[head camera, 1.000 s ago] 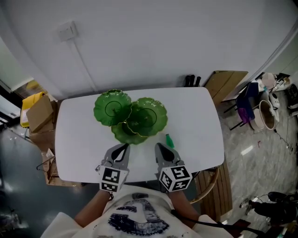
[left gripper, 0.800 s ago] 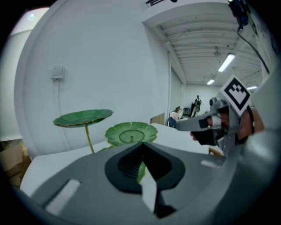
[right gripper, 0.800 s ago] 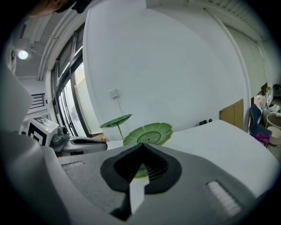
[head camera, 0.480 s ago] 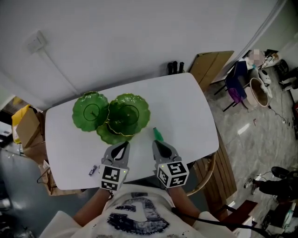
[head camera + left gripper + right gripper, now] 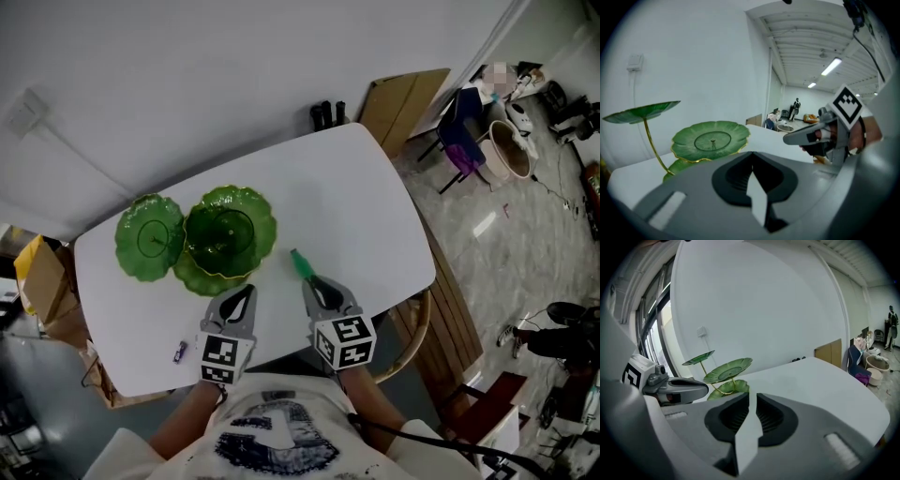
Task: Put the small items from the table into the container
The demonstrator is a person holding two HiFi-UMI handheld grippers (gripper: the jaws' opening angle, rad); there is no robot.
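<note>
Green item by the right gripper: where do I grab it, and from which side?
Probably across its narrow middle, coming down from above: the green item lies flat on the table, long and slim. The right gripper, jaws opening with nothing between them, is just behind it.

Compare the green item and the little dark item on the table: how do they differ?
Colour: the green item is bright green; the little dark item looks dark purplish. Size: the green item is longer and bulkier; the little dark item is tiny. Place: the green item lies just right of the leaf-dish stand; the little dark item sits by the table's near-left edge. Both lie on the white table.
</note>
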